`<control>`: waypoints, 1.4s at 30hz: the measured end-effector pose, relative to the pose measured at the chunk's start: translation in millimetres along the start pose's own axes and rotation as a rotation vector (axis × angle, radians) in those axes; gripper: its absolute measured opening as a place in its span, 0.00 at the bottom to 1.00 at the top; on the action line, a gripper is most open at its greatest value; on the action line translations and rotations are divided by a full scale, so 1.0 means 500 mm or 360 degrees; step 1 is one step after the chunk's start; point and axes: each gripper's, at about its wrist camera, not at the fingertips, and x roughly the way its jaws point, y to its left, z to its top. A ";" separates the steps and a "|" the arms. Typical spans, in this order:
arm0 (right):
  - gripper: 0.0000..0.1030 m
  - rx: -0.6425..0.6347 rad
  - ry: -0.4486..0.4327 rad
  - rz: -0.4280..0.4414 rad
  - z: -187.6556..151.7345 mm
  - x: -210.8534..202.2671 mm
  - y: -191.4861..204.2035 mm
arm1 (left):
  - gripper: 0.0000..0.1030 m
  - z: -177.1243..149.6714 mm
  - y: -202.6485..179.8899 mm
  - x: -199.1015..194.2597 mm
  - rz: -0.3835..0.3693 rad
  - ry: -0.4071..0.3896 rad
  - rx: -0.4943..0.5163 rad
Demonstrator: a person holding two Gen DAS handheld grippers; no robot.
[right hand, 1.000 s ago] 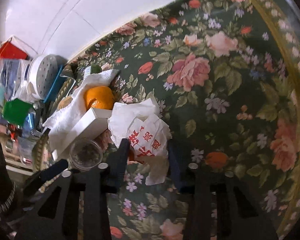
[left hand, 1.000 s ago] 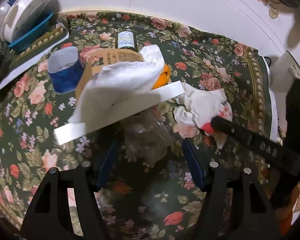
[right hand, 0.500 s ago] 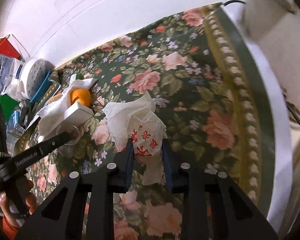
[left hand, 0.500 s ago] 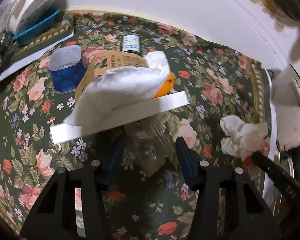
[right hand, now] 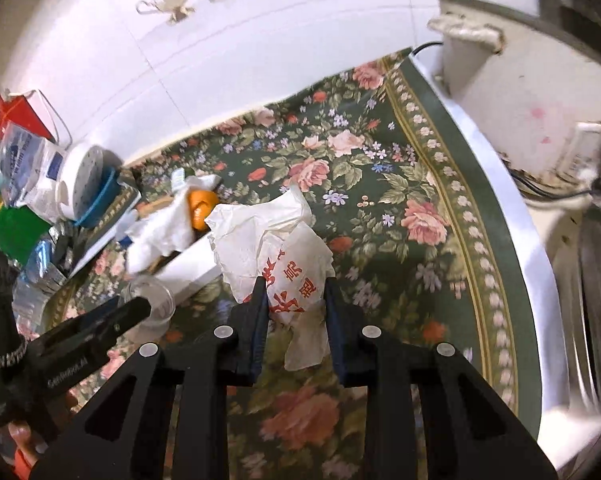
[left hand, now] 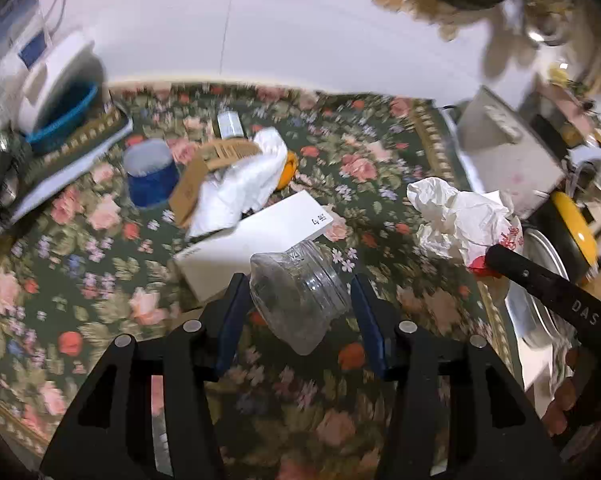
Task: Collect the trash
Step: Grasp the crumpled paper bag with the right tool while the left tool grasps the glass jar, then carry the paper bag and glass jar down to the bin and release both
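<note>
My left gripper (left hand: 298,300) is shut on a clear plastic cup (left hand: 300,298), held tilted above the floral tablecloth. My right gripper (right hand: 296,300) is shut on a crumpled white plastic bag with red print (right hand: 276,248), lifted off the table; the bag also shows in the left wrist view (left hand: 464,216) at the right. On the table lie a white flat box (left hand: 256,240), a crumpled white tissue (left hand: 240,188) over an orange (left hand: 286,170), and a piece of brown cardboard (left hand: 204,176).
A blue cup (left hand: 150,174) and a small bottle (left hand: 230,124) stand behind the trash. A white round container in a blue basket (left hand: 56,92) sits at the far left. A metal sink (right hand: 592,280) lies right of the table edge. A white wall is behind.
Both grippers have lifted and pulled back from the table. The left carries the cup up off the cloth. The right carries the bag further right, toward the table's edge.
</note>
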 end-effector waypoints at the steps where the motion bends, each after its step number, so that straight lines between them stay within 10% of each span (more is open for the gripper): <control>1: 0.23 0.0016 -0.0025 -0.0009 -0.009 -0.014 0.008 | 0.50 -0.004 0.002 -0.024 -0.0014 -0.0025 0.0028; 24: 0.24 0.0015 -0.0420 -0.0063 -0.226 -0.363 0.103 | 0.50 -0.218 -0.103 -0.379 -0.0084 -0.0298 0.0176; 42: 0.24 -0.0178 -0.0083 0.0014 -0.462 -0.447 -0.037 | 0.50 -0.563 -0.251 -0.356 0.0060 0.0006 -0.0114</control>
